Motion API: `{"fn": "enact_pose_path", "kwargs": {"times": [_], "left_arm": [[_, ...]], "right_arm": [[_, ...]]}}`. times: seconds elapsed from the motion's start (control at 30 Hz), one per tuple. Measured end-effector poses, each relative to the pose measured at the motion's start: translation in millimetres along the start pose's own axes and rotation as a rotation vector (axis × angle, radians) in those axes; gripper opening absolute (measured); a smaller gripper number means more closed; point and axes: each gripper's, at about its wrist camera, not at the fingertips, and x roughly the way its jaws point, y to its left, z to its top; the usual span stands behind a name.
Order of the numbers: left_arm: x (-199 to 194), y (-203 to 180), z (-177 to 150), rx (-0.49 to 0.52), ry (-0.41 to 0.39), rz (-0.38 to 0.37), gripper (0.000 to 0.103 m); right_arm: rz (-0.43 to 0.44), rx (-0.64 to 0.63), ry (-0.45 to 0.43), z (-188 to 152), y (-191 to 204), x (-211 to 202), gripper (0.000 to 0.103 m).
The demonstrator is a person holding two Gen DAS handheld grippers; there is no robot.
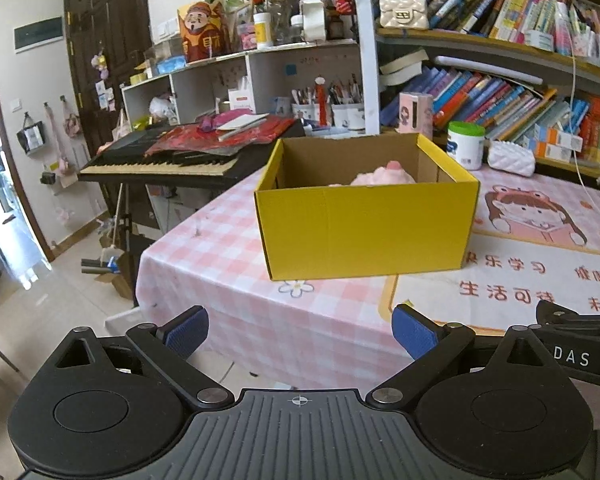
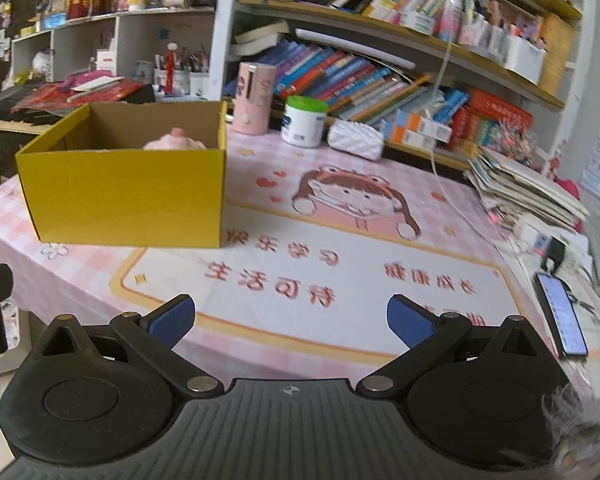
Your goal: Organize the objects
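Note:
A yellow cardboard box [image 1: 364, 228] [image 2: 128, 196] stands open on the pink checked tablecloth [image 1: 220, 264], near the table's left end. A pink plush toy [image 1: 382, 176] [image 2: 176, 142] lies inside it, only its top showing over the rim. My left gripper [image 1: 300, 334] hangs open near the table's front edge, well short of the box, with nothing between its blue pads. My right gripper [image 2: 291, 320] is open too, over the printed mat [image 2: 300, 280] to the right of the box, empty. Part of the right gripper's black body [image 1: 572, 328] shows in the left wrist view.
At the back stand a pink cylinder [image 2: 255, 98], a white tub with a green lid [image 2: 304, 120] and a white quilted pouch [image 2: 354, 140], before packed bookshelves [image 2: 380, 80]. A phone [image 2: 560, 314] and a paper stack [image 2: 528, 188] lie at right. A keyboard [image 1: 160, 166] stands left.

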Motion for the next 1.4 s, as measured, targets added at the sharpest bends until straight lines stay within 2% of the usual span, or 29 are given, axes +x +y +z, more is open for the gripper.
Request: {"fn": "enact_pose_path", "kwargs": {"times": [0.27,0.4,0.63,1.0,1.4], "left_arm": [[-2,-17,0,0.041,0.003,-0.033,0.100],[-2,-27,2,0.061,0.006,-0.034,0.100],[3,-47,9,0.067,0.016,-0.036,0.100],[4,-72,10,0.102,0.042,-0.052,0.100],[0,-78,8,0.111,0.054,-0.035,0.100]], "right_arm": [[-0.058,0.037,0.023,-6,-13,-8,0.103],[-0.070,0.079,0.059,-5,-20,-6,0.103],[-0.123,0.095,0.068,-2,-35,-2,0.103],[-0.137,0.109,0.085,-4,-52,-1,0.103],[-0.157,0.110,0.103,-8,-53,-2,0.103]]}}
